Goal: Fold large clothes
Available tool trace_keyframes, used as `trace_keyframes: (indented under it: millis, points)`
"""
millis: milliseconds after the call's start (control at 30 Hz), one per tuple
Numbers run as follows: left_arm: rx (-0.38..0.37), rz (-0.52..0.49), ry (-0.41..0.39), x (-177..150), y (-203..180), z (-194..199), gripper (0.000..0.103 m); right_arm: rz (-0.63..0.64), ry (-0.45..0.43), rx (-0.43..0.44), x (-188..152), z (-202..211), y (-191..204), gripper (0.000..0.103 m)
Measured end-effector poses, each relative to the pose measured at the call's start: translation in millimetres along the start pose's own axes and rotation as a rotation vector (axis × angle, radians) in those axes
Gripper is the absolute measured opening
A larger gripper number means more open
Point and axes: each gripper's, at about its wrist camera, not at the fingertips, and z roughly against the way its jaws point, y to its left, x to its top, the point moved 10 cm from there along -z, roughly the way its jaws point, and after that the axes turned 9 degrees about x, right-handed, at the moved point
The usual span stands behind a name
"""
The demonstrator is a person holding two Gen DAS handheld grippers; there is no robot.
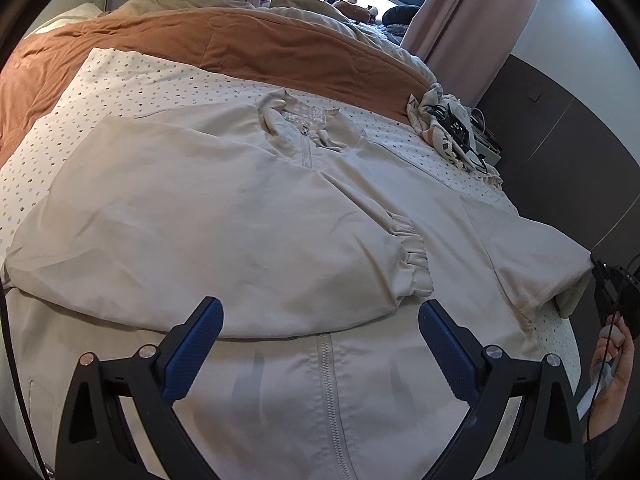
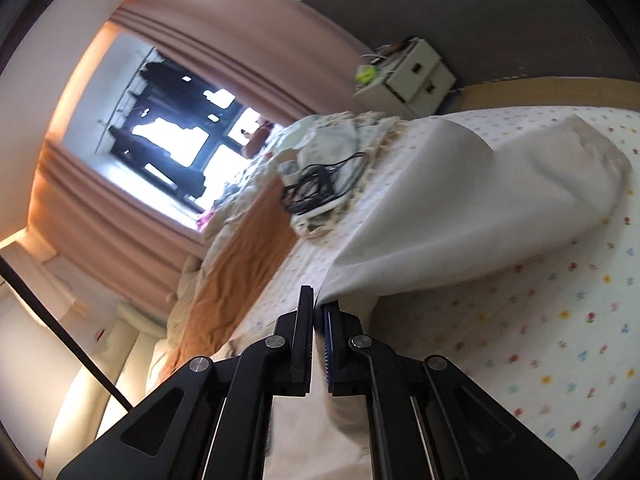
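**A:** What are the grippers doing?

**B:** The right gripper [image 2: 318,312] is clenched on a pinch of the beige jacket [image 1: 224,216], at the edge of its right sleeve [image 2: 480,200], which lifts off the bed in a soft tent. The left gripper [image 1: 320,344] hangs released, fingers wide apart, above the jacket's zipper [image 1: 332,392], touching nothing.

**B:** The jacket lies spread front-up on the dotted sheet [image 1: 132,80]. Its left sleeve [image 1: 280,248] is already folded across the chest.

**A:** How will it handle?

**B:** Likely light, thin and limp. It drapes and creases easily and looks a bit slick, so a small pinch may slip. The elastic cuff [image 1: 412,256], the hem or a seam would give the firmest hold.

**A:** Anything in the way?

**B:** A bundle of cloth with black cables [image 2: 316,188] sits near the jacket's collar, close to the sleeve's path. An orange quilt [image 1: 240,40] lies beyond, well apart.
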Motion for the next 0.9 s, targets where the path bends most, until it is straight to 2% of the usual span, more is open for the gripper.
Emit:
trace_keyframes:
  millis: [267,533,733,900]
  points:
    - [-0.018,0.004,0.008,-3,-1,1,0.1,0.015,0.103,0.081,-27,-20,26,0.001]
    - [-0.034,0.005,0.018,-4,-2,-1,0.1,0.069,0.263,0.108,-51,-58,41,0.002]
    - [-0.044,0.01,0.022,-7,-2,0,0.1,0.105,0.406,0.066,-80,-95,42,0.002]
    - [-0.052,0.019,0.021,-6,-2,2,0.1,0.093,0.507,-0.054,-96,-107,26,0.002]
